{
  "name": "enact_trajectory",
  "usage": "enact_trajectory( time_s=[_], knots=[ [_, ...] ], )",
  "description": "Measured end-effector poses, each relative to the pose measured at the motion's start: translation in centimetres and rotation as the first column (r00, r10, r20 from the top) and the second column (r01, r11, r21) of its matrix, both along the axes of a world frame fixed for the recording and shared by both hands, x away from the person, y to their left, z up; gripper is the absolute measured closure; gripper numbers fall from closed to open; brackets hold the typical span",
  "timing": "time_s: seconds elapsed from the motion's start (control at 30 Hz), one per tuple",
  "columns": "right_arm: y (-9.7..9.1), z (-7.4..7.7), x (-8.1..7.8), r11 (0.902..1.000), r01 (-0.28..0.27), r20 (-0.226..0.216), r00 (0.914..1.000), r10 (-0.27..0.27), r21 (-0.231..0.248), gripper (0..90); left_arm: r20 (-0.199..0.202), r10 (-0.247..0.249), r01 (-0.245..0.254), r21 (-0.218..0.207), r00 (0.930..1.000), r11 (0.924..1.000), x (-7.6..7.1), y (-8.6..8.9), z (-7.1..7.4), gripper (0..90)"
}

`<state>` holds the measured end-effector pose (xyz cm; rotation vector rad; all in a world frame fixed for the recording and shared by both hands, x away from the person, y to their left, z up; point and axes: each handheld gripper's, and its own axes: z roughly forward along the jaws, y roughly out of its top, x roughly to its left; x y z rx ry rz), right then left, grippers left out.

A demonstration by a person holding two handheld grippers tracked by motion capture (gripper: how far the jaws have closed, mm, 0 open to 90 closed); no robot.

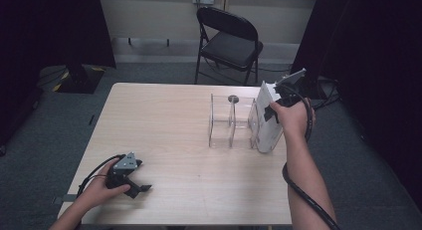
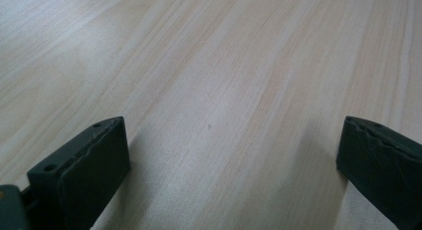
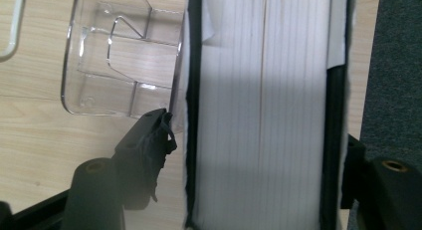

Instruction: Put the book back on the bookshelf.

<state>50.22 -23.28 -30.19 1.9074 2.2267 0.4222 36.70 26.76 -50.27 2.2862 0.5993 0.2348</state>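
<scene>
A thick white book with black covers stands upright at the right end of a clear plastic organizer; whether it is inside the end compartment or just beside it I cannot tell. My right gripper reaches down over the book from above. In the right gripper view the book stands between the jaws, with a thin gap at the left fingertip; the gripper is open. My left gripper rests on the table near the front left. It is open wide over bare wood.
The organizer has several see-through compartments, and a small dark round piece sits at its far side. A black folding chair stands behind the table. Dark curtains flank both sides. Grey carpet lies just past the table's right edge.
</scene>
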Motion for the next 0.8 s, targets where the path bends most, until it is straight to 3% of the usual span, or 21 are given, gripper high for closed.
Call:
enact_trajectory(
  time_s=[0.8],
  knots=[
    [-1.0,0.7,-1.9,0.9990,-0.045,-0.015,0.9989,0.045,0.003,28.1,0.000,-0.001,0.001,0.001,1.0000,1.0000,0.0,0.0,0.0,0.0]
  ],
)
